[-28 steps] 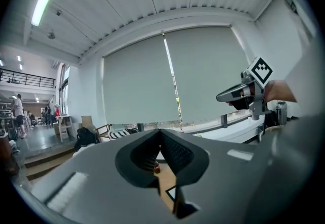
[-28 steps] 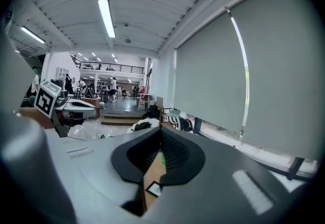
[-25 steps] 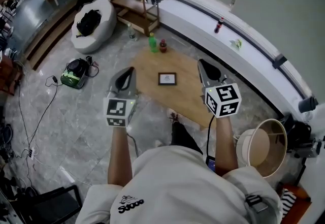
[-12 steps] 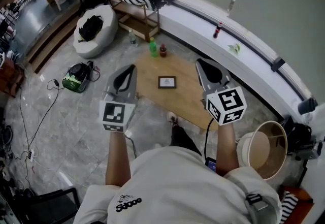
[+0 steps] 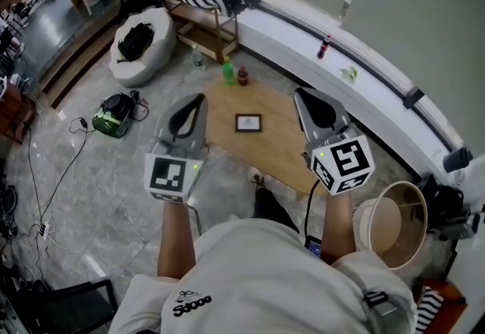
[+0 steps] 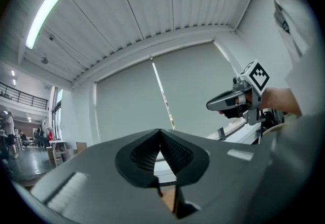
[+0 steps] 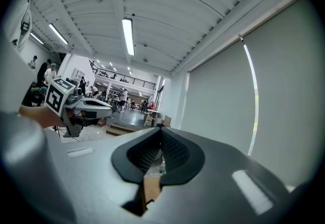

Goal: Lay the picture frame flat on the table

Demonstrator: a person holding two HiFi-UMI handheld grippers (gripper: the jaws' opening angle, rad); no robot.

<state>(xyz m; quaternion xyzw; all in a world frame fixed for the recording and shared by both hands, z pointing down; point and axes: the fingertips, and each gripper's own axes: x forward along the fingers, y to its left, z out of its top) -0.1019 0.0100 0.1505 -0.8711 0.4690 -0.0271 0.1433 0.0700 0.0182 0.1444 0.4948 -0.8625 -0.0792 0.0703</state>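
The picture frame (image 5: 248, 123), dark-edged with a pale picture, rests on the low wooden table (image 5: 282, 154) far below both grippers. From this height I cannot tell whether it stands or lies flat. My left gripper (image 5: 198, 98) is held high over the table's left edge, jaws shut and empty; in the left gripper view its tips (image 6: 160, 132) meet, pointing up at the ceiling. My right gripper (image 5: 300, 92) hangs over the table's right part, also shut with nothing in it (image 7: 161, 129). Each gripper view shows the other gripper (image 6: 231, 101) (image 7: 85, 106) off to the side.
A green bottle (image 5: 228, 70) and a red bottle (image 5: 242, 76) stand at the table's far end. A round basket (image 5: 395, 220) sits at the right, a white beanbag (image 5: 140, 41) and a wooden shelf (image 5: 203, 13) at the back left. Cables and a green device (image 5: 114, 111) lie on the floor.
Both grippers have drifted slightly nearer to me and lower in the view, jaws still shut. The picture frame has not moved.
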